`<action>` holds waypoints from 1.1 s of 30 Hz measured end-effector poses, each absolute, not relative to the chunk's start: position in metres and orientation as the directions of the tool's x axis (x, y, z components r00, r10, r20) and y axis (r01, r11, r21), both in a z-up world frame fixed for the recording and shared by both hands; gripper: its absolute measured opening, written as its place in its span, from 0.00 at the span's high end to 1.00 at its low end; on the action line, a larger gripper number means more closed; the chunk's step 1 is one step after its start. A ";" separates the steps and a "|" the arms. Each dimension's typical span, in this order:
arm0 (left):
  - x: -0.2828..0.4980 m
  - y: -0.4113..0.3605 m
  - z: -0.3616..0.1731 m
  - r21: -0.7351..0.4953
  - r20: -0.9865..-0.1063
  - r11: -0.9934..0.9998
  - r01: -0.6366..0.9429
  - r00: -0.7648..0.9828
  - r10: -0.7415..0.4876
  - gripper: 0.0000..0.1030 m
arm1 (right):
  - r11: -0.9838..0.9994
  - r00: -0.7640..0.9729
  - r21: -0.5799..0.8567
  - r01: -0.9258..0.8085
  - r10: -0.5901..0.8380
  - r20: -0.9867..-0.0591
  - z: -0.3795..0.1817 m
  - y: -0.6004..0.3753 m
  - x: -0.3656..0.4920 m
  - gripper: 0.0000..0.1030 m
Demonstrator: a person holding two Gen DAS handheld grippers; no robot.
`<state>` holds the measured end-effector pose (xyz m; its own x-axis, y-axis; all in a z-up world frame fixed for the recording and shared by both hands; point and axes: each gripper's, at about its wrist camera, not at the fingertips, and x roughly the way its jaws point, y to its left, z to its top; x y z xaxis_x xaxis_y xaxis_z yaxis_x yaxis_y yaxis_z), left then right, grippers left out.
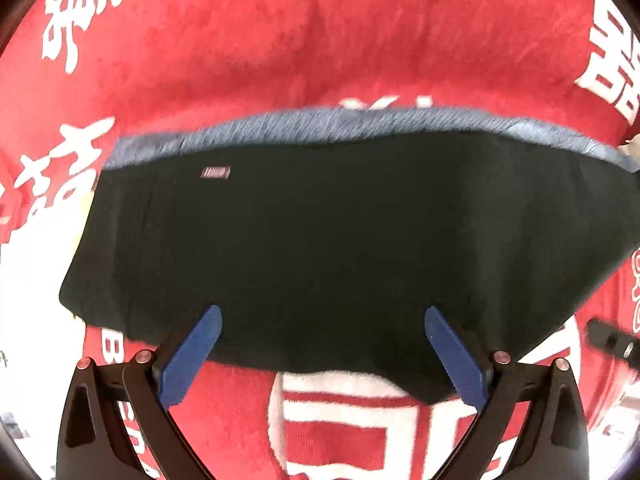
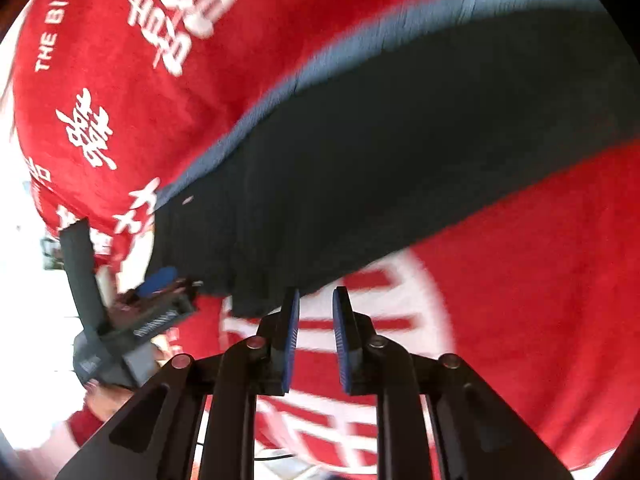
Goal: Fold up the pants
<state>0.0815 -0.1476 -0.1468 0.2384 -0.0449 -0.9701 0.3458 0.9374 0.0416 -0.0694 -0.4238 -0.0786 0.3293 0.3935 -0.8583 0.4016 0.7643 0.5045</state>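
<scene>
The black pants lie folded into a wide flat panel on the red cloth, with a blue-grey band along the far edge and a small label near the far left corner. My left gripper stands wide open over the near edge, with nothing pinched between its blue pads. In the right wrist view the pants run diagonally, blurred. My right gripper hovers just off the near corner of the pants. Its pads stand a narrow gap apart with nothing between them.
The red cloth with white characters covers the whole surface under the pants. In the right wrist view the left gripper's blue finger and a hand show at the left. A dark device part juts in at the right.
</scene>
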 end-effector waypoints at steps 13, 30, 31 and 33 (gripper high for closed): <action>0.106 -0.168 -0.179 -0.095 -0.982 0.957 0.273 0.130 -0.134 0.00 | 0.896 0.293 0.145 0.419 0.018 -0.956 -0.090 -0.514 -0.034 0.99; 0.204 -0.198 -0.196 -0.016 -0.974 0.997 0.082 0.224 -0.034 0.00 | 0.883 0.322 0.286 0.373 0.166 -0.932 -0.118 -0.502 0.074 0.93; 0.206 -0.197 -0.195 -0.011 -0.974 0.996 0.083 0.226 -0.029 0.00 | 0.871 0.331 0.306 0.385 0.179 -0.927 -0.119 -0.510 0.075 0.94; 0.208 -0.198 -0.194 0.002 -0.974 0.996 0.089 0.226 -0.019 0.00 | 0.864 0.337 0.298 0.406 0.162 -0.927 -0.119 -0.522 0.079 0.94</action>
